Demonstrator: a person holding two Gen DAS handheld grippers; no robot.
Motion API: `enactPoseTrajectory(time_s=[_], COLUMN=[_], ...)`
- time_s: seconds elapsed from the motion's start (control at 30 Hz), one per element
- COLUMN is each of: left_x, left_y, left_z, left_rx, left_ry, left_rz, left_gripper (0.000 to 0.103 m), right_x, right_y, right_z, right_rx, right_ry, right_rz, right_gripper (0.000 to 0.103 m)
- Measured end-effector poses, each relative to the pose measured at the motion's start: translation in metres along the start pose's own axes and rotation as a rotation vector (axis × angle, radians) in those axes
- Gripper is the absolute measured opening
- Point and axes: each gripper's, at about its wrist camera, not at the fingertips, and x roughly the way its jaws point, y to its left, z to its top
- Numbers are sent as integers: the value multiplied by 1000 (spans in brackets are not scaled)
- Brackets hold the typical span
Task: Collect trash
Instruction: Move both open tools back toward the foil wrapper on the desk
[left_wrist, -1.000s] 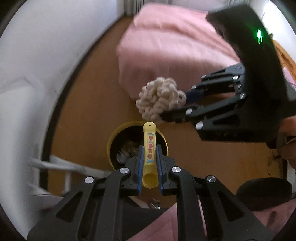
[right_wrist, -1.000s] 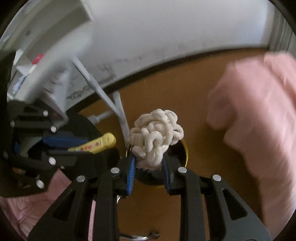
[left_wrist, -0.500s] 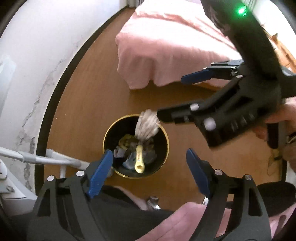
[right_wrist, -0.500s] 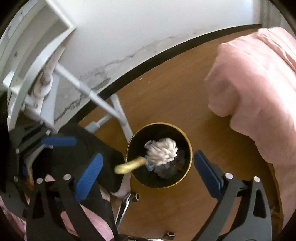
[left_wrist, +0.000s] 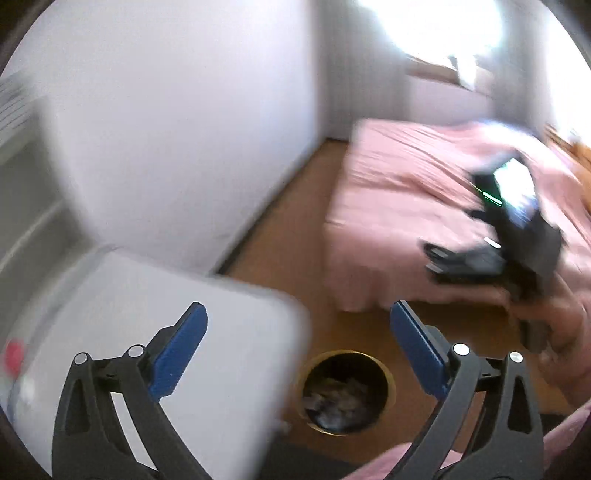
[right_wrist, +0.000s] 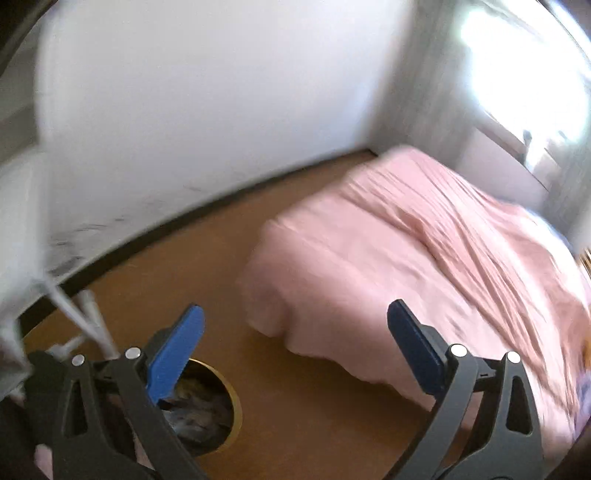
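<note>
A black bin with a gold rim (left_wrist: 392, 386) stands on the wooden floor, and crumpled trash (left_wrist: 340, 402) lies inside it. My left gripper (left_wrist: 297, 310) hovers high above the bin, its jaws opening wide with nothing between the blue pads (left_wrist: 177, 350). In the right wrist view the same bin (right_wrist: 236, 402) sits low on the left, partly hidden behind a blue pad (right_wrist: 173, 354). My right gripper (right_wrist: 295, 310) is open and empty. It also shows as a blurred black shape (left_wrist: 498, 254) in front of the bed.
A bed with a pink cover (right_wrist: 406, 240) fills the right side of the room. A white tabletop (left_wrist: 184, 332) juts over the bin's left, with a red object (left_wrist: 13, 354) at its edge. White frame legs (right_wrist: 88, 317) stand near the wall. Both views are motion-blurred.
Both grippers opened and let go: the yellow tube and the cream rope bundle fell into the bin. Both hands then rose and tilted up, so the bin now sits low in each view.
</note>
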Motion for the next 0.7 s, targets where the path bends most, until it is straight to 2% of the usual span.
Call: enactPoseTrajectory(time_s=[0.1,0.23,0.47,0.6,0.67,0.7], left_x=[-25,-72,-168,-188,-191,-190], left_y=[64,152,275,322,342,354], left_z=[-16,-64,-169,-205,-218,-224], left_rx=[-132,-338,-615,-696,-734,-768], left_ry=[4,33,112,166,166,159], left_rz=[170,328,666,748,727,685], left_gripper=[96,96,96,96,96,96], right_x=[-18,-34,-75,-94,-98,-102], right_y=[45,122,271,346,384,405], right_z=[23,49,84,83,81,78], right_rx=[-63,-194,-337,-420,-466,-494], right_ry=[-52,-90,-137,-95,-71,-60], right_rz=[87,145,438,587,629,645], right_gripper=[96,96,96,96,96,96])
